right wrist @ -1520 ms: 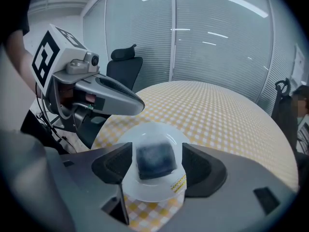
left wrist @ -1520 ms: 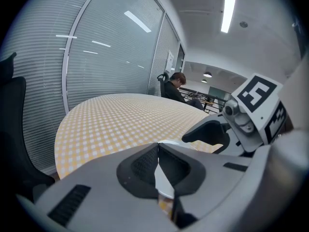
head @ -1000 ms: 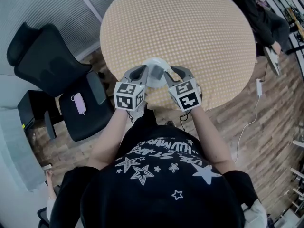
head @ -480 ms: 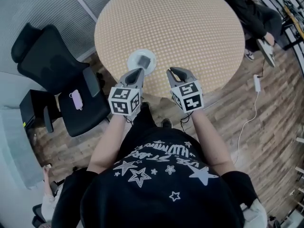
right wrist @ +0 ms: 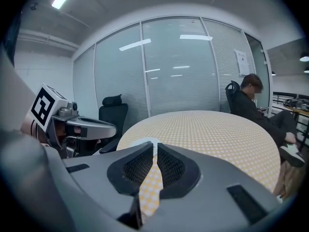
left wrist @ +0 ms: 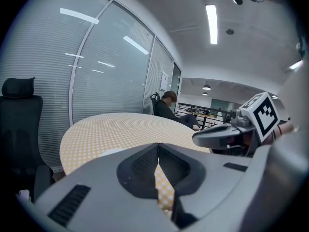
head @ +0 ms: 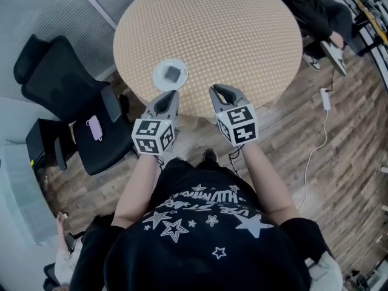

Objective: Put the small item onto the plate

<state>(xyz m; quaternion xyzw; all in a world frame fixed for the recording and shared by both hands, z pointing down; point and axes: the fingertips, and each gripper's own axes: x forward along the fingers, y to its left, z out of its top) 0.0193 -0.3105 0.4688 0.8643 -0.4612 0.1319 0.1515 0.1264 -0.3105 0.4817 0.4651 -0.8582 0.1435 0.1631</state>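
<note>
**White plate loaded, both claws drawn back**

White plate [head: 162, 80] stands on the round worktop [head: 242, 35], near the edge closest to the wearer. The worktop is covered in a yellow-and-white checked pattern. The small item [head: 173, 73], dark and roughly square, lies on the middle of the plate.

The left claw [head: 171, 94] has its two halves pressed together at the tips, with nothing between them. It sits at the worktop's near edge, just short of the plate and apart from it. The right claw [head: 214, 90] is likewise pressed together and empty, level with the left one and further to the side of the plate.

Compared with one second ago: both claws then sat over the plate, one on either side of the small item, and the right claw was partly spread. Half a second ago they had pulled back to the worktop's rim. Now they are further back again, and the whole plate shows clear of them. The small item has kept its place on the plate.

Surroundings: a black office chair [head: 60, 83] stands left of the worktop on the wood floor [head: 339, 132], with a pink object [head: 94, 128] on its seat. A person [head: 315, 11] sits at the far side.
</note>
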